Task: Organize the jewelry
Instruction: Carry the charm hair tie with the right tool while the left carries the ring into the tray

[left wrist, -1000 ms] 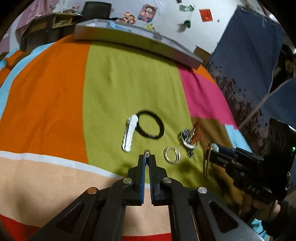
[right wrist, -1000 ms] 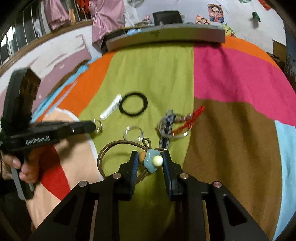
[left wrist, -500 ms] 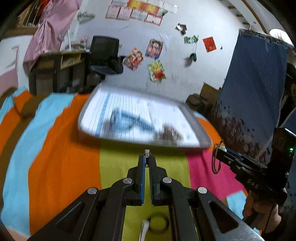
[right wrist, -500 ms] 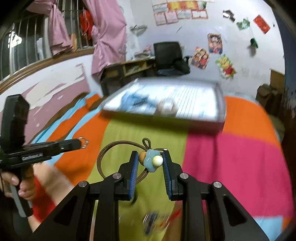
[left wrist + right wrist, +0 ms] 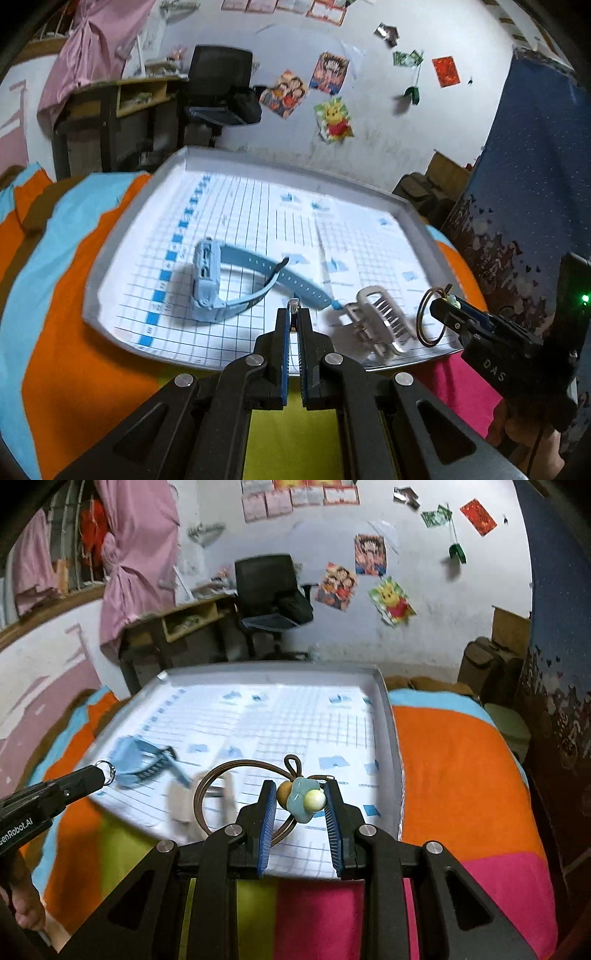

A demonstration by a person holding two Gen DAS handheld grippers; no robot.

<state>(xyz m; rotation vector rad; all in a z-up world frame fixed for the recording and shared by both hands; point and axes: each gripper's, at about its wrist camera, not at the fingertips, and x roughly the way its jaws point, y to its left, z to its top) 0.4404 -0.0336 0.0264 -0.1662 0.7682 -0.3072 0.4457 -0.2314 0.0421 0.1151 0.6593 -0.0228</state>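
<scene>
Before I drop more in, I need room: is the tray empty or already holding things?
Holding things. The tray has a blue watch and a pale hair claw clip lying on its grid-lined paper.

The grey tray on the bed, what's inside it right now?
Inside the grey tray lie a light blue watch and a pale hair clip, both resting on a grid-printed paper liner. The near edge is partly hidden by the left claw.

My left gripper [image 5: 294,314] tilts downward with its jaws pinched nearly together on a small silver ring [image 5: 294,305], while my right gripper [image 5: 301,805], beside it and tilted likewise, clamps a flower-charm hair tie [image 5: 302,799].
</scene>
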